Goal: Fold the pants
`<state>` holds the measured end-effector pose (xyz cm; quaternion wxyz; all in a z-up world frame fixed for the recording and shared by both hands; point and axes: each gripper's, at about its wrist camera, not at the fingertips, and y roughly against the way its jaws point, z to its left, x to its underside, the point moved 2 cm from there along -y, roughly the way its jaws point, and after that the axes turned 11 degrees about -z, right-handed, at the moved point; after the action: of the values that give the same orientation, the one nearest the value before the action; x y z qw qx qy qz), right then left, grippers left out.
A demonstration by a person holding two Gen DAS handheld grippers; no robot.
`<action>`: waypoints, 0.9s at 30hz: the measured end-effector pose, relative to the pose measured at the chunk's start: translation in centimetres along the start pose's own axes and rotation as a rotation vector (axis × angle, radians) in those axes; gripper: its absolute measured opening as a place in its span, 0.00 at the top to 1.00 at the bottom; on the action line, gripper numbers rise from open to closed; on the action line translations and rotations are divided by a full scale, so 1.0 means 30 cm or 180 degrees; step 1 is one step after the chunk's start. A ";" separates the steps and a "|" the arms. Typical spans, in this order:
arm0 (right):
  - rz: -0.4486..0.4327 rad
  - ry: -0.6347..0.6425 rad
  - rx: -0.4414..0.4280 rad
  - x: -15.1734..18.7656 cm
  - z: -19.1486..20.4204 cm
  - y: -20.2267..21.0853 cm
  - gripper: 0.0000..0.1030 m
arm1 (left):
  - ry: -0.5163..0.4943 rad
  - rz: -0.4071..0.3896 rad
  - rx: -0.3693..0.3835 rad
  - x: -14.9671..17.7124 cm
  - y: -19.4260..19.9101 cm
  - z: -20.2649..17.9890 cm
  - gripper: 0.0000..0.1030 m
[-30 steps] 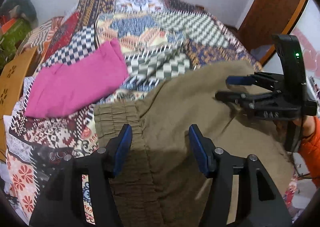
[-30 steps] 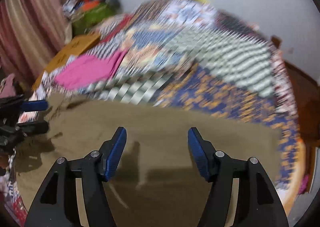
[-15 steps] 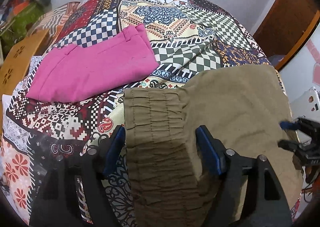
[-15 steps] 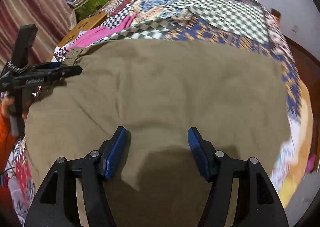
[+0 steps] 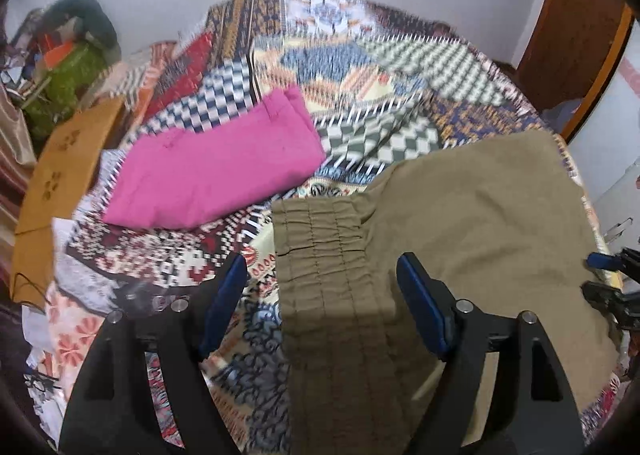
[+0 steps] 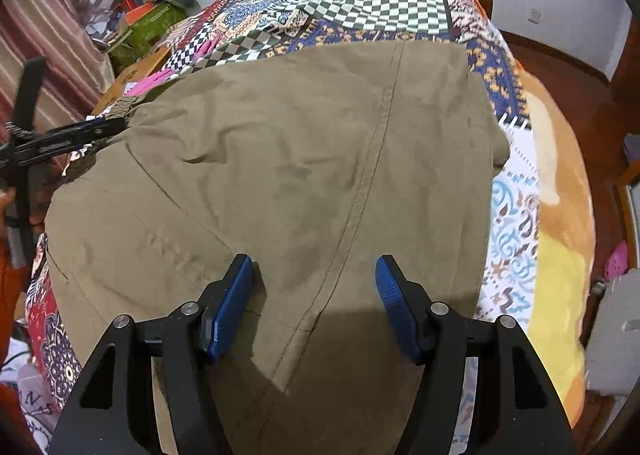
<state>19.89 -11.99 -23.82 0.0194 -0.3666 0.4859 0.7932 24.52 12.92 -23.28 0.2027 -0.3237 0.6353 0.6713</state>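
Pants (image 6: 304, 159) overhang bedspread (image 6: 376, 7) edge; both claws gape.

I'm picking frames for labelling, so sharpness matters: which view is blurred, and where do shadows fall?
Left wrist view: motion blur smears the patterned bedspread and pink garment. Right wrist view: mostly sharp, only the right edge smeared; the right gripper shadows the olive pants. Both views show fisheye curvature.

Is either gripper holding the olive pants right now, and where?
Neither. The left gripper and right gripper are both open above the olive pants.
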 end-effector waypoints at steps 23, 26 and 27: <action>-0.0305 0.0233 -0.0208 -0.037 0.271 -0.016 0.42 | 0.0633 0.0103 0.0503 0.236 0.305 0.007 0.24; -0.0231 0.0204 -0.0222 0.004 0.273 -0.027 0.42 | 0.0814 0.0216 0.0581 0.279 0.291 0.016 0.24; -0.0232 0.0201 -0.0219 0.015 0.276 -0.020 0.42 | 0.0869 0.0253 0.0605 0.291 0.286 0.017 0.24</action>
<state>15.16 -5.33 -22.40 0.0203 -0.4093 0.4450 0.7962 12.40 11.28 -23.14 0.1175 -0.3659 0.7298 0.5655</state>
